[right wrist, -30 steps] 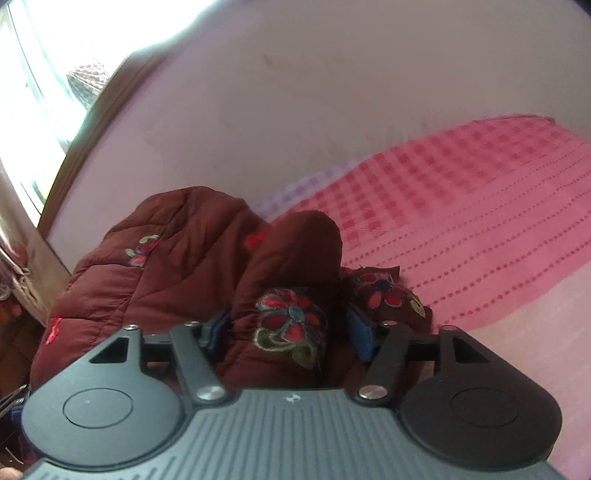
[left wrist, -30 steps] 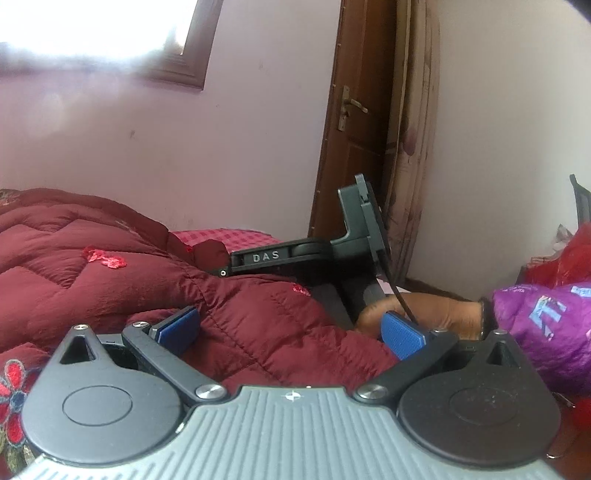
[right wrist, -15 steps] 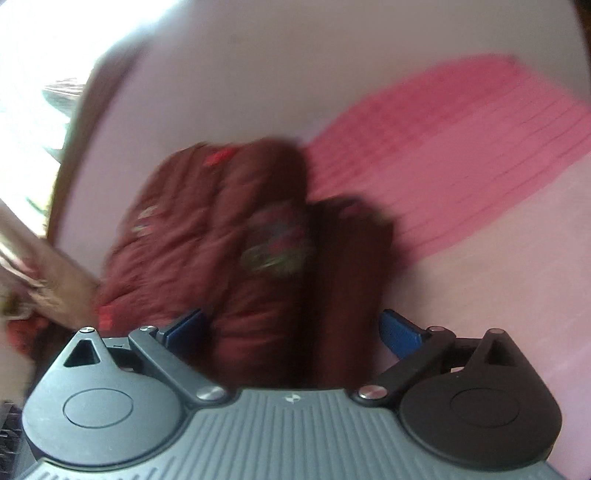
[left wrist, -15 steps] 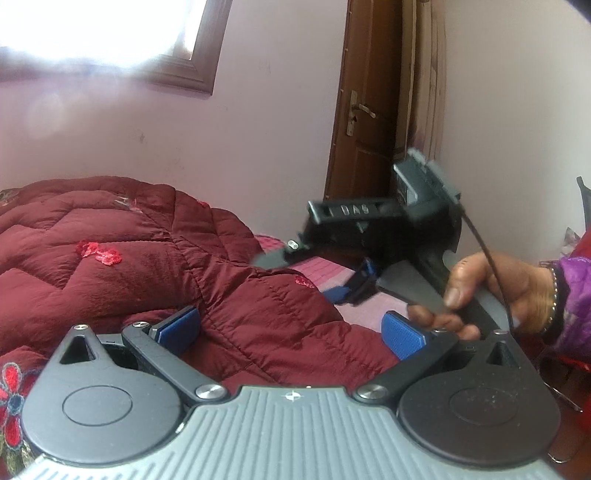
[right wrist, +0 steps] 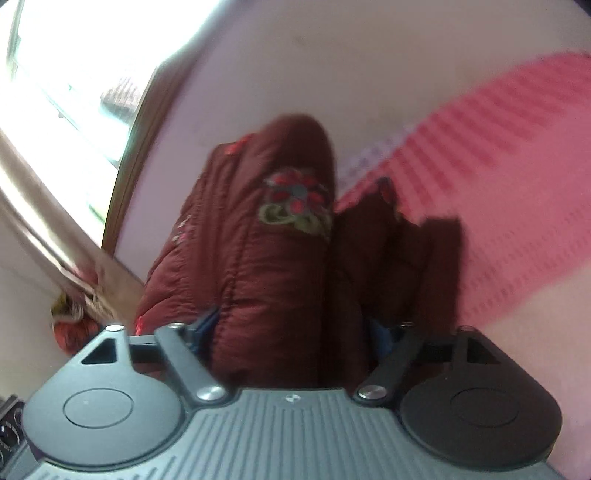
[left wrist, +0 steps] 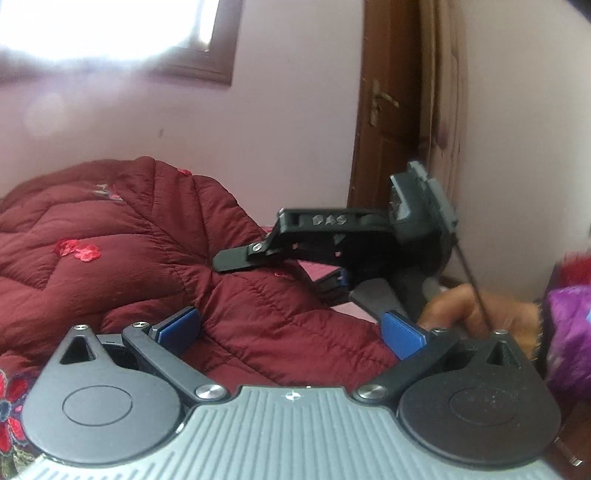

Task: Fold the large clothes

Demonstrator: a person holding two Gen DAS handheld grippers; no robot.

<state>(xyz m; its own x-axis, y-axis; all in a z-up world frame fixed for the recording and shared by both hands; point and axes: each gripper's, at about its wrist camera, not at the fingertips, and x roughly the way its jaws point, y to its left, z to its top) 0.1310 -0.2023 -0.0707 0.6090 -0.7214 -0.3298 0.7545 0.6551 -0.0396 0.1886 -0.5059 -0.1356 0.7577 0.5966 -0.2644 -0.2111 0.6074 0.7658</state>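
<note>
A large dark red quilted jacket [left wrist: 122, 266] with embroidered red flowers lies bunched on the bed. My left gripper [left wrist: 291, 328] is open, with jacket fabric lying between its blue pads [left wrist: 177, 326]. In the left wrist view my right gripper [left wrist: 332, 254] is held by a hand beyond the jacket's right edge. In the right wrist view my right gripper [right wrist: 295, 328] has closed in on a thick fold of the jacket [right wrist: 266, 258]; its pads are mostly hidden by the cloth.
The bed has a pink checked sheet [right wrist: 498, 177]. A bright window [left wrist: 110, 33] is on the far wall, and a brown door [left wrist: 388, 110] stands at the right. The person's purple sleeve [left wrist: 569, 332] is at the right edge.
My right gripper opened and swung, then closed in again on a thick fold of the jacket. In the left wrist view it dropped lower toward the cloth. My left gripper stayed open.
</note>
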